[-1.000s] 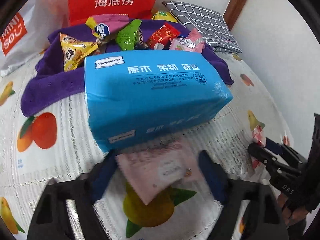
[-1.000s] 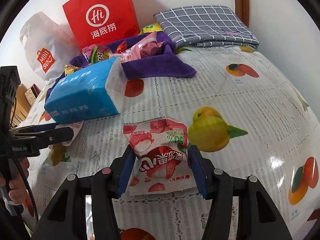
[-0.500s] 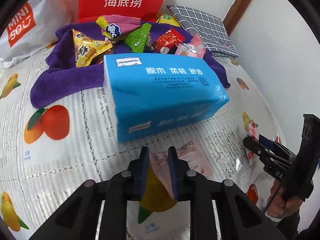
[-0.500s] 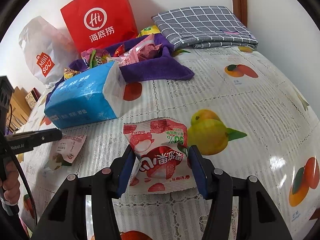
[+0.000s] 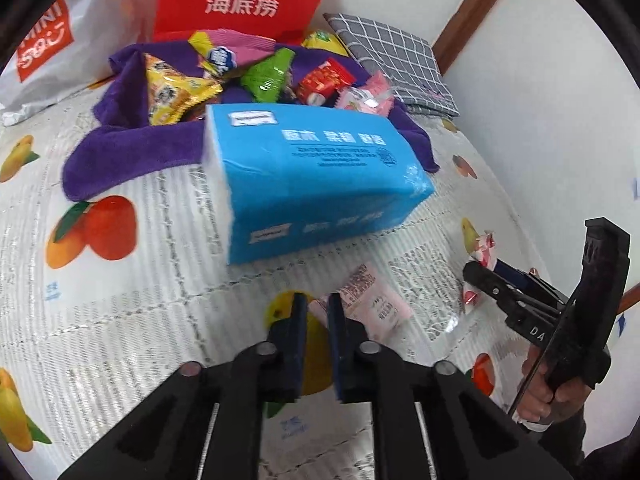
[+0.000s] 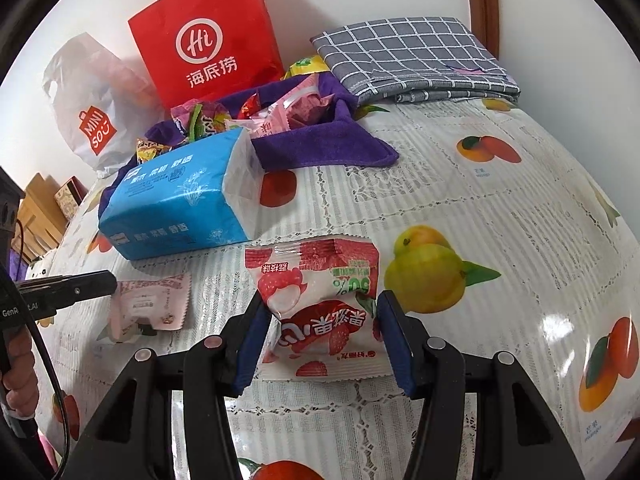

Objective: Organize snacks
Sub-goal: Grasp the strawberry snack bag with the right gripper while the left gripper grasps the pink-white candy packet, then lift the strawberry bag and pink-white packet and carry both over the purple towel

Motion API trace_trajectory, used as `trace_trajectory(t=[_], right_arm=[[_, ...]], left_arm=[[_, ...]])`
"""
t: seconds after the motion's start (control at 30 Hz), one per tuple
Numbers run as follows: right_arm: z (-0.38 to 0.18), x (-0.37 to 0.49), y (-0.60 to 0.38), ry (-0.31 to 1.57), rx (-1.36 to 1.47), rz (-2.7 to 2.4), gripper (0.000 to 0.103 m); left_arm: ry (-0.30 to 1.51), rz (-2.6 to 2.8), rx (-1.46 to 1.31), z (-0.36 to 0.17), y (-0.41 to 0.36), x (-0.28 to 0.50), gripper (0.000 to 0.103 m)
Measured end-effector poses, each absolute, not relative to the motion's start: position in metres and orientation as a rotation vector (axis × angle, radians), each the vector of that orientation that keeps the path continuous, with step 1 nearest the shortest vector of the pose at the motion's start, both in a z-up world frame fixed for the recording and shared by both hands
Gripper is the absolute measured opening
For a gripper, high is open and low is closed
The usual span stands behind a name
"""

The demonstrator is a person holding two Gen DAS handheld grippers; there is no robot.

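Observation:
My right gripper (image 6: 320,308) is shut on a red and white lychee snack packet (image 6: 320,304), held just above the tablecloth. My left gripper (image 5: 318,306) is shut with nothing between its fingers. A pale pink snack packet (image 5: 372,300) lies flat on the cloth just right of its tips; it also shows in the right wrist view (image 6: 150,304). Several snack packets (image 5: 224,80) lie piled on a purple towel (image 5: 120,152) at the back. The right gripper (image 5: 492,276) with its packet shows at the right of the left wrist view.
A blue tissue pack (image 5: 316,176) lies in front of the towel. A red paper bag (image 6: 204,40) and a white Miniso bag (image 6: 92,116) stand behind it. A folded grey checked cloth (image 6: 412,60) lies at the back right. A white wall (image 5: 540,100) runs along the right.
My left gripper closed from wide open and drew back to the left; the pink packet slipped out and now lies flat beside its tips. My right gripper kept its hold.

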State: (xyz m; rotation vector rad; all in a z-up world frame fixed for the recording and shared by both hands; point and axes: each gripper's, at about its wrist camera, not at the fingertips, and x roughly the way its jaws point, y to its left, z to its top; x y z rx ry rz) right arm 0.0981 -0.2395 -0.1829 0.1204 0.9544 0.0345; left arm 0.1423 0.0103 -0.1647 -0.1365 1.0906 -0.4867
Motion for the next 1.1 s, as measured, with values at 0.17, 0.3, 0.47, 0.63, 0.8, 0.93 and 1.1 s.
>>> trace_trajectory(t=[0.17,0.3,0.47,0.63,0.8,0.93,1.1], right_arm=[[-0.181,0.094,-0.245,0.953,0.118,0.018,0.054],[-0.181,0.092,-0.252,0.953,0.128,0.009,0.054],[-0.183,0.087,-0.260,0.956,0.143,0.003,0.054],[-0.188,0.087,-0.264,0.960,0.156,0.002,0.054],[-0.188,0.087,-0.263,0.959,0.157,0.009,0.054],[-0.187,0.085,-0.267,0.951,0.158,0.004,0.054],[-0.185,0.086,-0.272,0.954,0.166,-0.012,0.054]], left_arm=[[1.033,-0.548,-0.121,-0.158,-0.010,0.140,0.070],[1.059,-0.569,-0.099,-0.166,-0.026,0.148,0.070],[1.104,-0.602,-0.083,-0.179,-0.037,0.151,0.070],[1.120,-0.631,-0.084,-0.182,-0.039,0.146,0.070],[1.098,-0.579,-0.045,-0.182,-0.049,0.148,0.062],[1.062,-0.518,0.114,-0.182,-0.065,0.144,0.042],[1.059,-0.516,0.092,-0.177,-0.061,0.141,0.035]])
